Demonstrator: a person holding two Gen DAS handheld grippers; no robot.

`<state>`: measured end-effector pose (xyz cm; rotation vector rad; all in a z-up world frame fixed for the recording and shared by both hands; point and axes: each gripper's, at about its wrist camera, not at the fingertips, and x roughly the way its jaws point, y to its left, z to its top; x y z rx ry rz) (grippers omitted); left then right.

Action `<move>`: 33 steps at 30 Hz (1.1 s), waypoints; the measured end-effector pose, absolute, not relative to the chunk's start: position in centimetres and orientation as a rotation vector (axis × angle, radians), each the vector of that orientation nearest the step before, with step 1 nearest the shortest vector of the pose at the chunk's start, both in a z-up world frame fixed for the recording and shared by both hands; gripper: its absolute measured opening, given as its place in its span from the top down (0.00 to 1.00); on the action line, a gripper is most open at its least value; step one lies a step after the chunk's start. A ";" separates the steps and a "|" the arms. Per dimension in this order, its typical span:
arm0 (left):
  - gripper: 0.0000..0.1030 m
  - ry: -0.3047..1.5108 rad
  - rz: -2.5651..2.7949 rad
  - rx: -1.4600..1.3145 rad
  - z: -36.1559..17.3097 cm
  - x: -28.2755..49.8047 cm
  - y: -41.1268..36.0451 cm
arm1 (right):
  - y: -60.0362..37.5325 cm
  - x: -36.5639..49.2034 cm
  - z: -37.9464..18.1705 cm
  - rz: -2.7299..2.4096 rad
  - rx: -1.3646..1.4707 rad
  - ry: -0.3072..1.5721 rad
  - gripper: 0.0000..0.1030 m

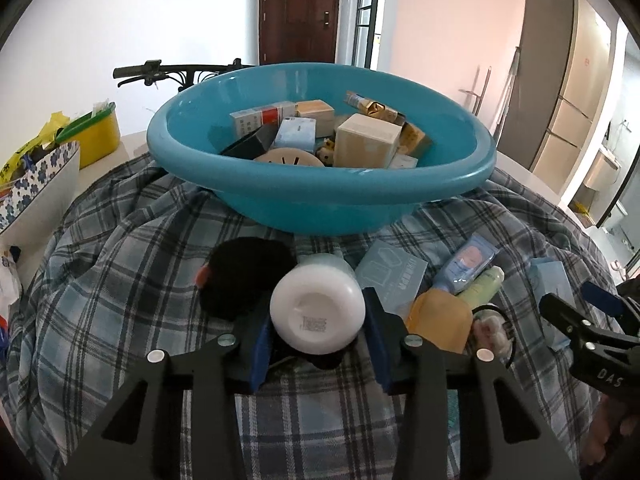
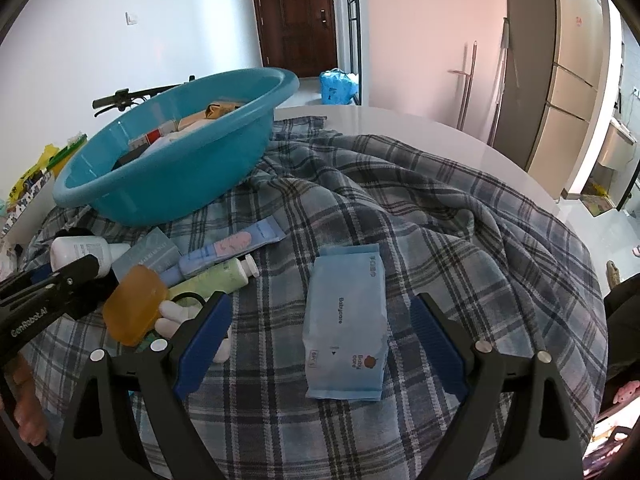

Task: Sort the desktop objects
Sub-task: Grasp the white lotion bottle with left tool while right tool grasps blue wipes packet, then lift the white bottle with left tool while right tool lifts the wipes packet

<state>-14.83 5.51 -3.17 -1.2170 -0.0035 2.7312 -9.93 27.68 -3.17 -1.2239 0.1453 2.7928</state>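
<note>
Between blue ribbed pads (image 1: 260,346), smooth round white bottle (image 1: 318,314) on plaid cloth (image 1: 120,260)

The left gripper (image 1: 318,336) is seen low at frame centre, its blue pads (image 1: 262,350) pressed against a white bottle (image 1: 318,312). The right gripper (image 2: 320,340) is held wide apart, low in frame.
</note>
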 end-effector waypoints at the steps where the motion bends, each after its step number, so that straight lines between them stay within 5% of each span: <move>1: 0.58 -0.005 2.730 -1.221 -3.2 -14.9 5.5 | 27.7 -10.1 -3.3 2.783 -1.231 0.137 0.13; 3: 0.54 -0.003 2.735 -1.229 -3.2 -15.1 5.5 | 27.7 -10.5 -3.6 2.765 -1.245 0.130 0.13; 5: 0.33 -0.027 2.732 -1.257 -3.4 -15.5 5.6 | 27.7 -10.7 -4.0 2.755 -1.260 0.124 0.13; 7: 0.26 -0.057 2.705 -1.260 -3.4 -15.6 5.7 | 27.8 -10.9 -4.5 2.743 -1.275 0.124 0.13; 12: 0.26 0.035 2.722 -1.298 -4.0 -16.2 6.6 | 28.1 -11.4 -5.9 2.724 -1.337 0.150 0.13; 13: 0.31 0.043 2.726 -1.291 -4.0 -16.2 6.7 | 28.2 -11.5 -6.0 2.721 -1.340 0.149 0.13; 15: 0.55 0.048 2.742 -1.278 -3.9 -16.1 6.8 | 28.1 -11.7 -6.3 2.719 -1.350 0.150 0.13; 16: 0.58 0.037 2.740 -1.276 -3.8 -16.1 6.7 | 28.1 -11.7 -6.4 2.721 -1.356 0.149 0.14; 21: 0.59 -0.061 2.743 -1.249 -3.5 -15.6 5.3 | 28.3 -11.3 -6.0 2.742 -1.319 0.167 0.54; 33: 0.59 -0.104 2.789 -1.143 -0.9 -11.9 3.2 | 26.7 -8.7 -2.0 2.904 -1.183 0.127 0.59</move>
